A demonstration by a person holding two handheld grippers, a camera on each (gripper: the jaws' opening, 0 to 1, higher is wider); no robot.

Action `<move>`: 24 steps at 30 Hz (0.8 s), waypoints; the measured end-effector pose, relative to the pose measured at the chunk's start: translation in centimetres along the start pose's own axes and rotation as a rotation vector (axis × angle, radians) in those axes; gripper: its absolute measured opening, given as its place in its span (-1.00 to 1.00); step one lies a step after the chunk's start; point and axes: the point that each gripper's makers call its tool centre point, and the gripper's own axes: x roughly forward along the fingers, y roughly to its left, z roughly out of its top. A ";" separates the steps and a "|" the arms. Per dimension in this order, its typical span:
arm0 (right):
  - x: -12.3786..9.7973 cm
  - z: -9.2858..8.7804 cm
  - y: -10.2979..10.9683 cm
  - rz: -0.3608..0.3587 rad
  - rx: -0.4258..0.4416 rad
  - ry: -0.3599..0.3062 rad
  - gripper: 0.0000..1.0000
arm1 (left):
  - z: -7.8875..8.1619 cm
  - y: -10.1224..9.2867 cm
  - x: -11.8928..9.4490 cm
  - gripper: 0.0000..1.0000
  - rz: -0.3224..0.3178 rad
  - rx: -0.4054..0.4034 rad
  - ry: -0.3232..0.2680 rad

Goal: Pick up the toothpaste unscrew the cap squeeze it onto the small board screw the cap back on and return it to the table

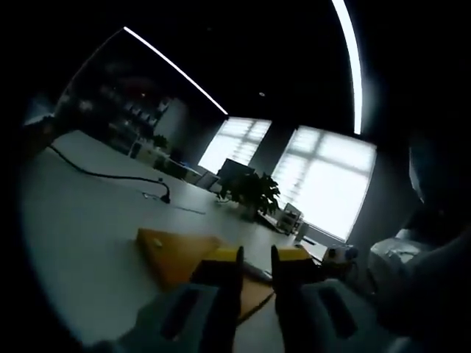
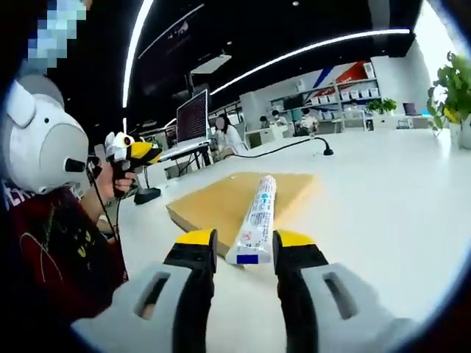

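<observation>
The tube (image 2: 257, 215) lies flat on the board (image 2: 221, 202), which rests on the desk (image 2: 383, 198). Its long axis runs straight away from the right hand-held gripper (image 2: 243, 243), in line with the gap between the jaws. The crimped tail overhangs the board's near edge and sits just ahead of the yellow tips; the far end points toward the board's far edge, and whether a cap is fitted there cannot be made out. The right hand-held gripper is spread wider than the tube and holds nothing. It is the nearer of the two, so a forward advance should bring the tail between the jaws. In the left gripper view, the left hand-held gripper (image 1: 257, 257) is parted to a moderate gap and empty, poised over the board (image 1: 180, 254). That view is dim, and the tube cannot be clearly identified in it.
</observation>
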 end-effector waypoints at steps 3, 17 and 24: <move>0.2 -1.9 0.1 0.009 -0.007 0.077 -0.34 | -0.3 0.3 -0.1 -0.71 0.016 0.013 0.012; 1.6 -2.8 2.5 -0.001 -0.192 0.183 -0.54 | -0.3 0.2 -0.5 -0.71 0.029 0.033 0.017; 2.0 -2.3 2.8 -0.087 -0.336 0.200 -0.53 | 0.0 0.7 -0.8 -0.71 0.037 0.029 0.012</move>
